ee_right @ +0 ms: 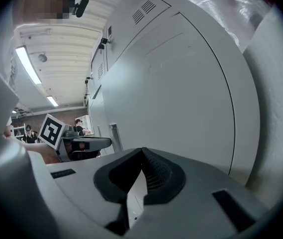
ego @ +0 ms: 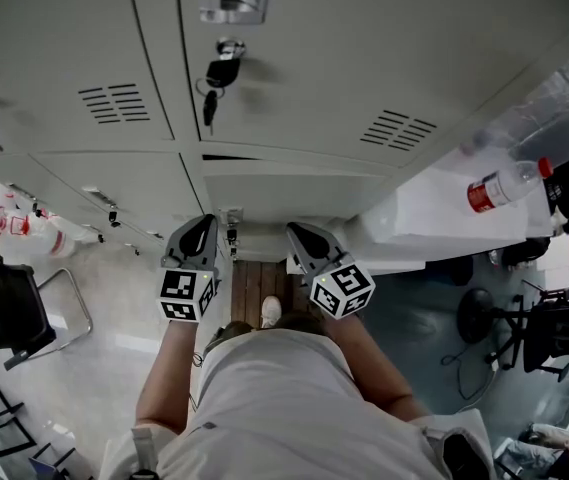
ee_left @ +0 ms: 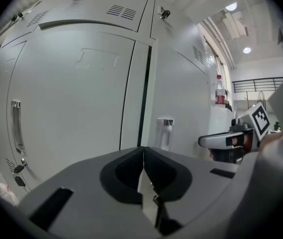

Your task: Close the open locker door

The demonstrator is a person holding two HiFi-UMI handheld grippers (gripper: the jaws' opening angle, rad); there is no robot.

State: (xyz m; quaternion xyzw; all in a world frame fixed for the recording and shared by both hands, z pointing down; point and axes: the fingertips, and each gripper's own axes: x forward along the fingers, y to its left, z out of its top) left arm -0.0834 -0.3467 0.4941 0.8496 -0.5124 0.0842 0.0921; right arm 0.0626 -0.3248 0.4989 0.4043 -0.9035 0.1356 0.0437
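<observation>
Facing a bank of grey lockers, we find the locker door [ee_left: 181, 93] almost flush with its row. A thin dark gap [ee_left: 143, 98] runs down its left edge, just beside its metal handle [ee_left: 165, 132].

Our left gripper [ee_left: 143, 152] points toward that gap, its jaws pressed together with nothing between them. Our right gripper [ee_right: 141, 152] faces the door's broad grey panel to the right of the handle, its jaws likewise meeting at the tips and empty. From above, the two grippers sit side by side low in front of the door, each carrying its cube of square markers. We cannot tell whether either tip touches the metal.

A bunch of keys [ego: 216, 78] hangs from the lock of the locker above the door. To the door's right, a clear bottle [ego: 504, 185] with a red label stands on a white ledge [ego: 434, 218]. Well off to the door's left is a black chair [ego: 9, 303]. Below the door, a white shoe [ego: 271, 313] shows on the floor between our forearms.
</observation>
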